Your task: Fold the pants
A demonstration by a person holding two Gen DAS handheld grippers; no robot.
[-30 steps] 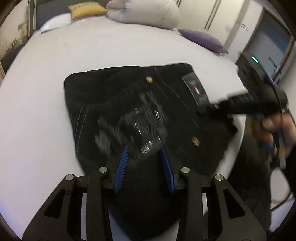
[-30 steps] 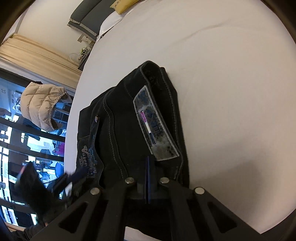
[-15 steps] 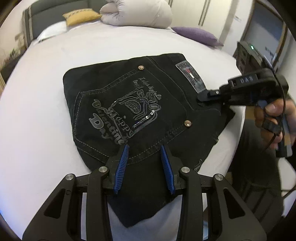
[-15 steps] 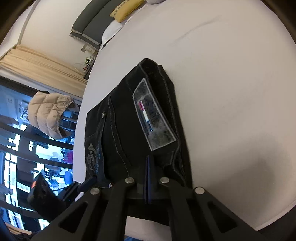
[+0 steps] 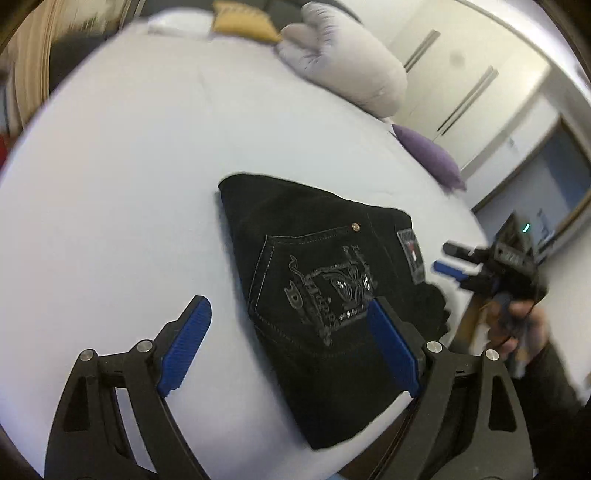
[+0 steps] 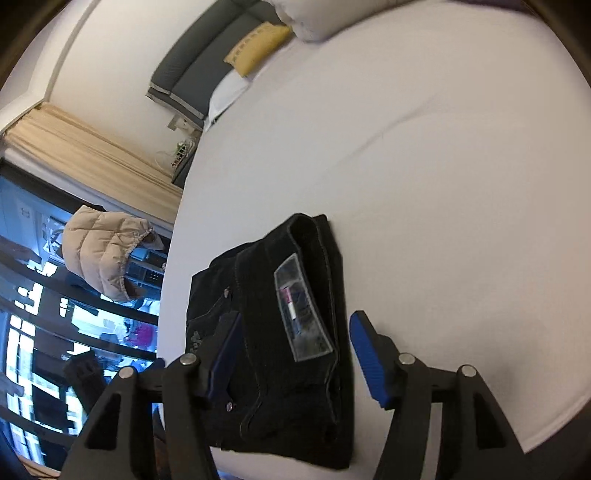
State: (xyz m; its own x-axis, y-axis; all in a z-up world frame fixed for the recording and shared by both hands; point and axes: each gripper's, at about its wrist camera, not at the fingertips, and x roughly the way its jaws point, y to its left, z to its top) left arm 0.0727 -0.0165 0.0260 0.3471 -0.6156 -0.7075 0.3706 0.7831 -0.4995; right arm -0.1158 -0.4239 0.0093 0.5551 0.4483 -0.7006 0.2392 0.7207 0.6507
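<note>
The black pants point(image 5: 325, 288) lie folded into a compact stack on the white bed point(image 5: 110, 184), back pocket with a silver print facing up. My left gripper point(image 5: 288, 314) is open and empty above the stack's near left edge. In the right wrist view the pants point(image 6: 280, 332) show their waistband label point(image 6: 299, 314). My right gripper point(image 6: 295, 332) is open and empty, its jaws standing to either side of the waistband end, held above it. The right gripper also shows in the left wrist view point(image 5: 461, 262), off the bed's right edge.
A grey rolled duvet point(image 5: 343, 70), a yellow pillow point(image 5: 243, 26) and a purple pillow point(image 5: 428, 155) lie at the head of the bed. The bed's edge runs just behind the pants. A beige puffer jacket point(image 6: 103, 254) hangs by the window.
Both grippers have opened. The right one let go of the waistband end and drew back. The left one lifted and shifted left off the pants.
</note>
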